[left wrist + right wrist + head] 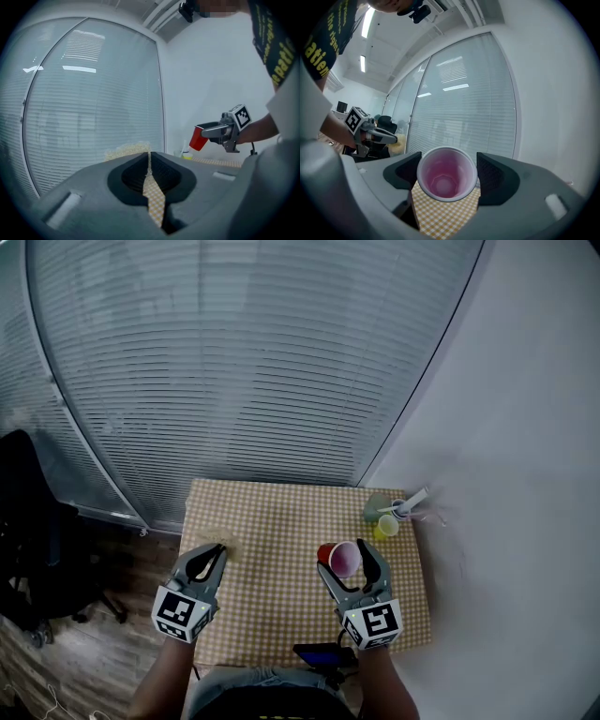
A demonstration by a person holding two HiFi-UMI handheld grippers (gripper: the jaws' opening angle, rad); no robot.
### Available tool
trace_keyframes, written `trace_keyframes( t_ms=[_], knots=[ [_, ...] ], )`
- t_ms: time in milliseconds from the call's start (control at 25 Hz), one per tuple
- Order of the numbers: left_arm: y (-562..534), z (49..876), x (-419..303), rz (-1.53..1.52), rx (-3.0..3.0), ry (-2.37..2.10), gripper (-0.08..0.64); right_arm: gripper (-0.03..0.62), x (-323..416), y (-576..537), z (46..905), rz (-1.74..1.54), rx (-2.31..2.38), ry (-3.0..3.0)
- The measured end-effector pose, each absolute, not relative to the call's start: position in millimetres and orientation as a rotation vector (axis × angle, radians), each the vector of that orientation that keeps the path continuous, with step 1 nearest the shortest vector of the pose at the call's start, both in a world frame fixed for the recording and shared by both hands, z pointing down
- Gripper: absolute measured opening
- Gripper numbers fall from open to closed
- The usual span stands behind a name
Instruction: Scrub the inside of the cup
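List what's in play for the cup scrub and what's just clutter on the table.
In the job:
- red cup, held in the right gripper
- yellow scrub pad, pinched at the tips of the left gripper

Lying about:
- green cup, yellow cup and a white stick-like thing, far right corner of the table
- dark flat device, near edge

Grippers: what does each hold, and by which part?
Right gripper: cup, by its sides near the rim. Left gripper: yellow pad, by one edge.
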State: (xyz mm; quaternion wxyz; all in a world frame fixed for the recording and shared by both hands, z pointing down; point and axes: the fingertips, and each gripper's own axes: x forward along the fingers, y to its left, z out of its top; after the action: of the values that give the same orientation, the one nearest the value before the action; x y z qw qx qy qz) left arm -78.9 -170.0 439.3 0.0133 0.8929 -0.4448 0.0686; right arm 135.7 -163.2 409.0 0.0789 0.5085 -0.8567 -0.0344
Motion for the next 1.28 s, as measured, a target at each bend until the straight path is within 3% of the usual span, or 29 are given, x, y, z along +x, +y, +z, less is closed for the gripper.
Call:
trace_keyframes(
  t_ms=[1280],
  knots=[
    [-115.2, 361.1, -14.5, -0.102, 3.101, -0.751, 0.017, 0.374, 92.7, -143.9, 367.6, -0.065, 1.171, -2.959]
  ],
)
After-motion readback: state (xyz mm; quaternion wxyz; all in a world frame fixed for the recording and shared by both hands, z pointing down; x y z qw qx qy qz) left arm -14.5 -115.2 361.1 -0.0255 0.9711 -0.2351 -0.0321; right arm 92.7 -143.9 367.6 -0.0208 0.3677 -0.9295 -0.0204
